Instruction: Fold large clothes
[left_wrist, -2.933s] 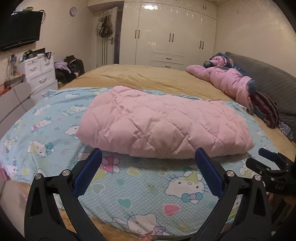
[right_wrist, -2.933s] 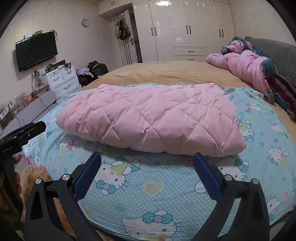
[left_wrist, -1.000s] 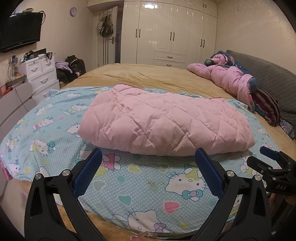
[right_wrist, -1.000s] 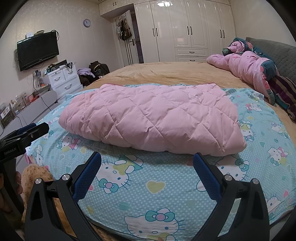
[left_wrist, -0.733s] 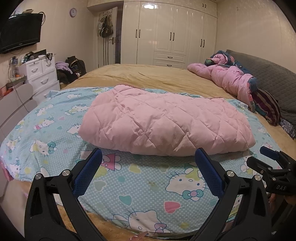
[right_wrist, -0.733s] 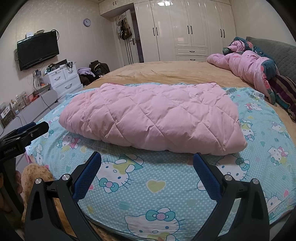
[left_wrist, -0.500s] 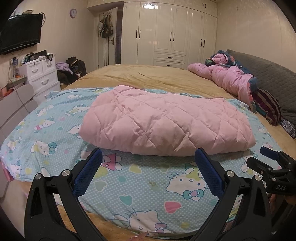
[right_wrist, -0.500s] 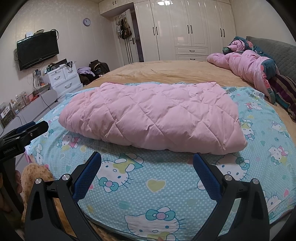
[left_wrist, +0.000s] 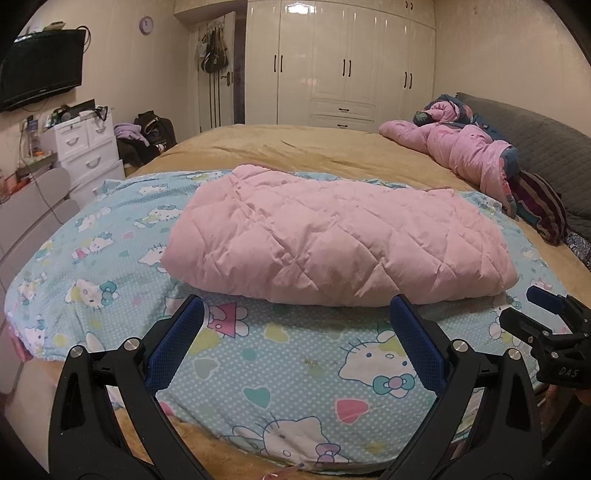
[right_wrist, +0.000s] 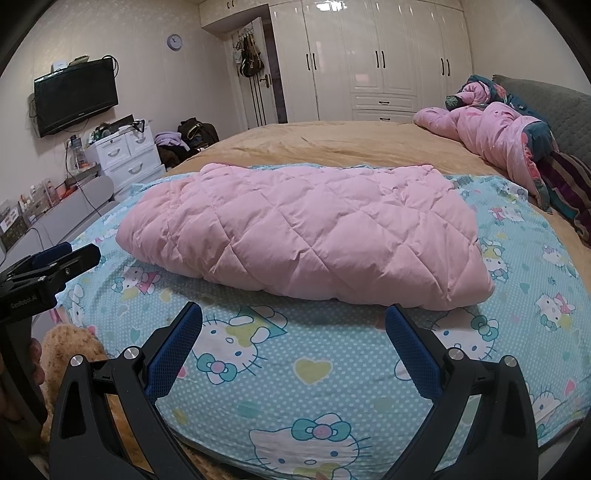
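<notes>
Right, nearest the lens, the left gripper stands wide open with nothing between its blue pads, hovering over the cartoon-cat sheet, and the right gripper is just the same: spread wide, empty-handed. Just past the fingertips, at 12 o'clock in both wrist views, the pink quilted coat lies on that sheet as a tidy, puffy oblong, no sleeve or hood sticking out, so I'd call the folding as good as finished, with perhaps only a final tuck or nothing left. Against the frames from moments ago, hardly anything differs: the bundle keeps its shape and spot, the jaws stay spread, the view only drifts a touch. Farther off at 2 o'clock, a second pink jacket sits crumpled, unfolded, on the tan bedspread.
</notes>
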